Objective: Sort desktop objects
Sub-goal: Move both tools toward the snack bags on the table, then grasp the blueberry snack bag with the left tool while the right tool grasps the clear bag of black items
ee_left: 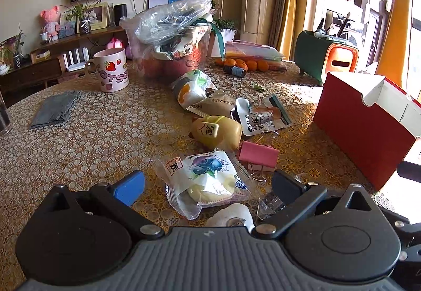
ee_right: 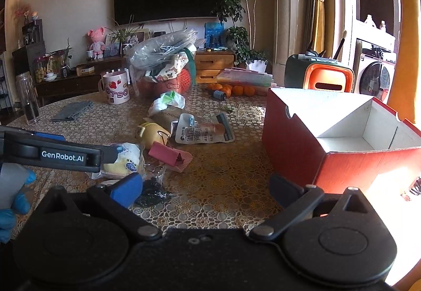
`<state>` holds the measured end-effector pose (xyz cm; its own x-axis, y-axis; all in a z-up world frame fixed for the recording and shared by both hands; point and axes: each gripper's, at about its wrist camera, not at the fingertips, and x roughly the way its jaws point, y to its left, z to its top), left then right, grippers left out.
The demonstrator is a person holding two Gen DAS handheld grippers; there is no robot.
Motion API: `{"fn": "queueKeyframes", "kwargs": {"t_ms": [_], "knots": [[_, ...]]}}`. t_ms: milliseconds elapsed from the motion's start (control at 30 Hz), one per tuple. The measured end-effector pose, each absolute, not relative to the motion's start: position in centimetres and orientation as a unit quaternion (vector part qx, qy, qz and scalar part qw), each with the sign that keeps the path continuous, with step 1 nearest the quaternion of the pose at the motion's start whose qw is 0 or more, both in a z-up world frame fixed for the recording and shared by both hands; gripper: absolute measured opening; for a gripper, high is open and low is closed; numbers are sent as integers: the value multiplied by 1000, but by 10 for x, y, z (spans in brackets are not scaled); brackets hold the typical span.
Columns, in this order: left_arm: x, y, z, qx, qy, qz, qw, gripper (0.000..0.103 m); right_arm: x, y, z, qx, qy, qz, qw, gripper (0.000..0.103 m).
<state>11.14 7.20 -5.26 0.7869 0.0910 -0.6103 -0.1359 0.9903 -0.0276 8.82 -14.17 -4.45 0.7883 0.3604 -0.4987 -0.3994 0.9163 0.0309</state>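
Note:
My left gripper (ee_left: 208,185) stands open low over the table, its jaws on either side of a blueberry pastry packet (ee_left: 205,180) that lies flat between them. Past the packet lie a pink binder clip (ee_left: 259,154), a yellow pig-shaped toy (ee_left: 218,133) and a snack pouch (ee_left: 260,117). My right gripper (ee_right: 206,191) is open and holds nothing. A small bag of black bits (ee_right: 152,191) lies by its blue finger. An open red box (ee_right: 342,133) with a white inside stands to the right. One of the left gripper's fingers (ee_right: 63,154) shows in the right wrist view, over the packet (ee_right: 123,162).
A pink mug (ee_left: 111,72), a grey cloth (ee_left: 55,108), a clear tub stuffed with bags (ee_left: 171,41), oranges (ee_left: 244,63) and a green and orange holder (ee_left: 326,57) sit farther back. A glass (ee_right: 27,101) stands at the far left. A gloved hand (ee_right: 15,199) holds the left gripper.

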Motion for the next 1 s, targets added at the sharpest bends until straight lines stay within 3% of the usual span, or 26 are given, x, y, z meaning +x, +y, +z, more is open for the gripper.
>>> {"fn": "queueKeyframes", "kwargs": {"t_ms": [567,1000], "knots": [[167,72,-79,-32,364,70,928,103,112,-83,-92,-70,271,246,928,95],[181,74,-89,-39,375,72,923,103,132,-70,-105,-69,285,252,922,73]]}}
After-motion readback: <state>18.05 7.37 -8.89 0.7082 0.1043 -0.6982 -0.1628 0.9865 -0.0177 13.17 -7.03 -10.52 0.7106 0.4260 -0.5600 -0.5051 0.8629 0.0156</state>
